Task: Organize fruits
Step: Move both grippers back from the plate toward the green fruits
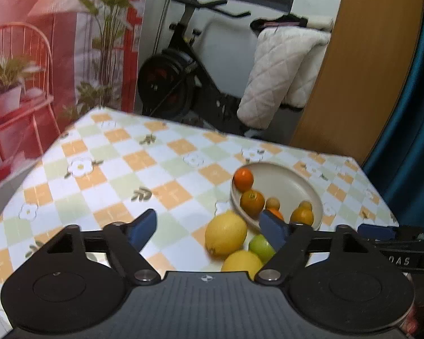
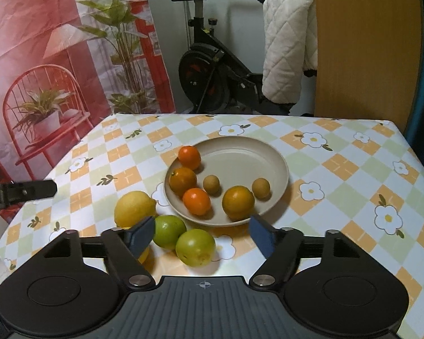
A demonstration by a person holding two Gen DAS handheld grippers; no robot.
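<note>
A beige plate [image 2: 240, 152] on the checked tablecloth holds several oranges [image 2: 196, 201] and two small brown fruits [image 2: 211, 184]. Just left of and in front of the plate lie a lemon [image 2: 134, 209] and two green fruits [image 2: 195, 248]. My right gripper [image 2: 202, 226] hovers open above the green fruits, its pads touching nothing. In the left wrist view my left gripper [image 1: 209, 220] is open over the lemon [image 1: 225, 233], with a second lemon [image 1: 241, 261] and a green fruit [image 1: 261, 247] near its right finger. The plate [image 1: 285, 180] lies just beyond.
The table's far edge [image 2: 240, 115] drops off to an exercise bike [image 2: 212, 76] and a white quilted blanket [image 2: 288, 42]. A wooden panel [image 2: 364, 45] stands at the back right and a red printed backdrop [image 2: 42, 56] at the left. The left gripper's finger [image 2: 22, 192] shows at the left edge.
</note>
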